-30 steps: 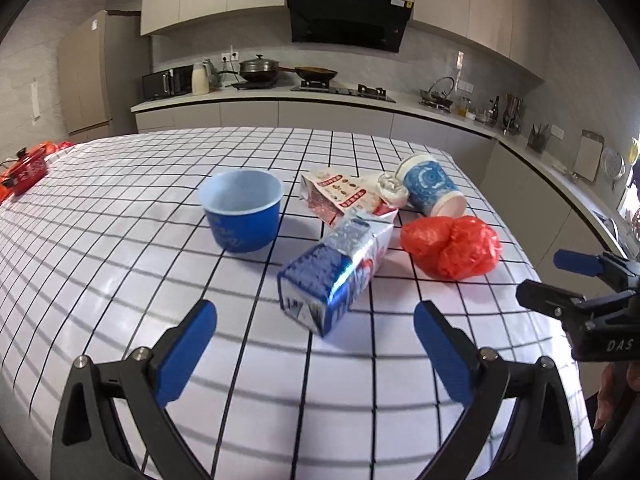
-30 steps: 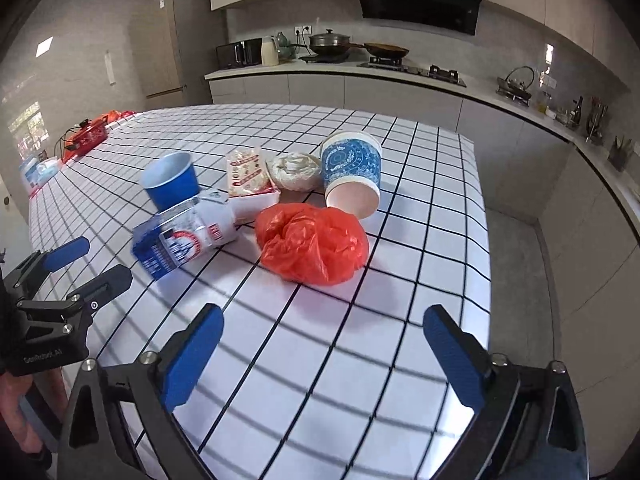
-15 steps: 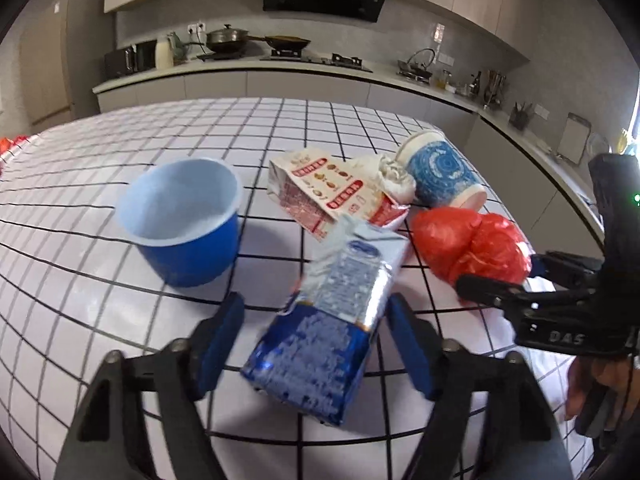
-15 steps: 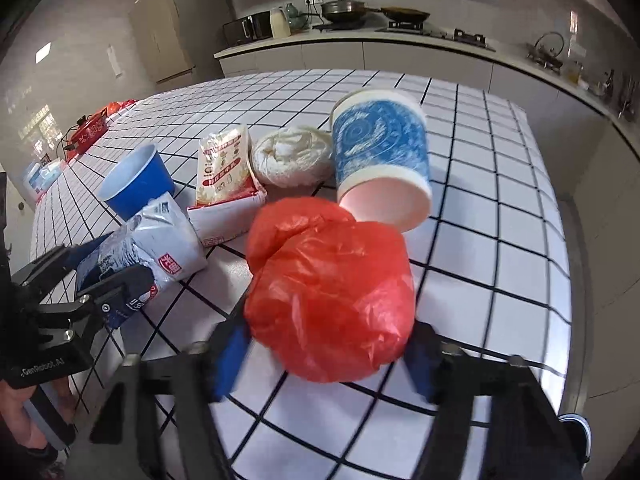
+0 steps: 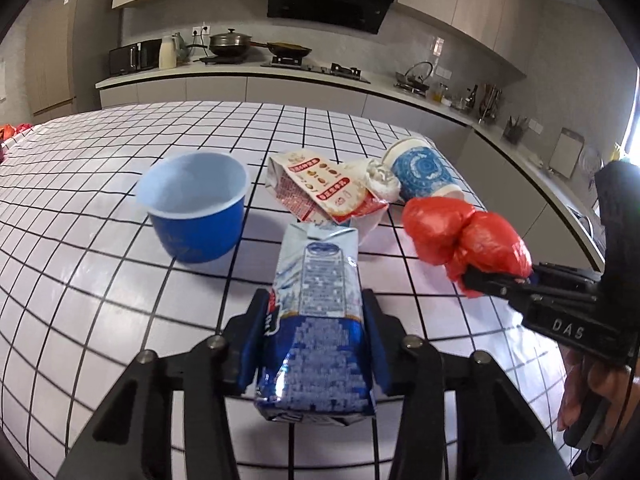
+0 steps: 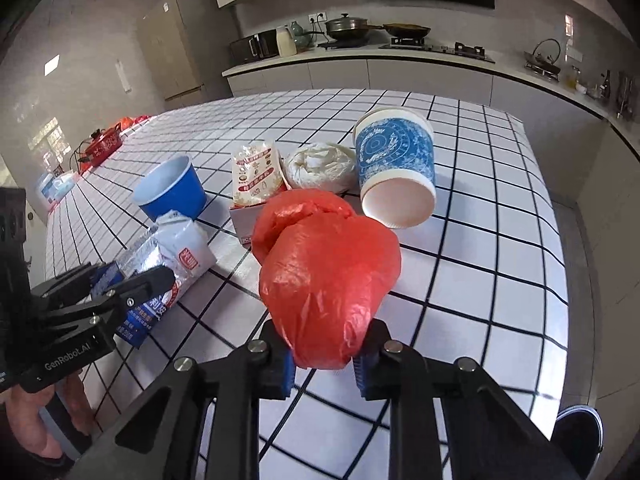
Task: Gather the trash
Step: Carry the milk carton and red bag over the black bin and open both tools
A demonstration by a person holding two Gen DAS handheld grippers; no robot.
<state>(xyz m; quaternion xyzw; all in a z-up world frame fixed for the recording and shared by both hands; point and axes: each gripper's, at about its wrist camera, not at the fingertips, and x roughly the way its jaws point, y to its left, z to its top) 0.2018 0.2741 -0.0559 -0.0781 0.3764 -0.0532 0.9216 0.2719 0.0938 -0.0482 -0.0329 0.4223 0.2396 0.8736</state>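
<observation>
My left gripper (image 5: 314, 340) is shut on a blue and silver milk carton (image 5: 316, 320) that lies on the checked table (image 5: 100, 300); the carton also shows in the right wrist view (image 6: 168, 268). My right gripper (image 6: 322, 364) is shut on a crumpled red plastic bag (image 6: 328, 276), which also shows in the left wrist view (image 5: 464, 236). Behind them lie a blue bowl (image 5: 196, 204), a snack wrapper on a small box (image 5: 320, 188), a white wad (image 6: 320, 164) and a tipped blue-patterned paper cup (image 6: 396, 172).
The table's right edge (image 6: 560, 240) drops to the floor. A kitchen counter (image 5: 280, 76) with pots runs along the back wall. Red items (image 6: 104, 140) and a blue pack (image 6: 52, 188) sit at the table's far left end.
Both grippers moved forward and closed: the left on the milk carton, the right on the red bag. The carton now points straight along the left fingers.
</observation>
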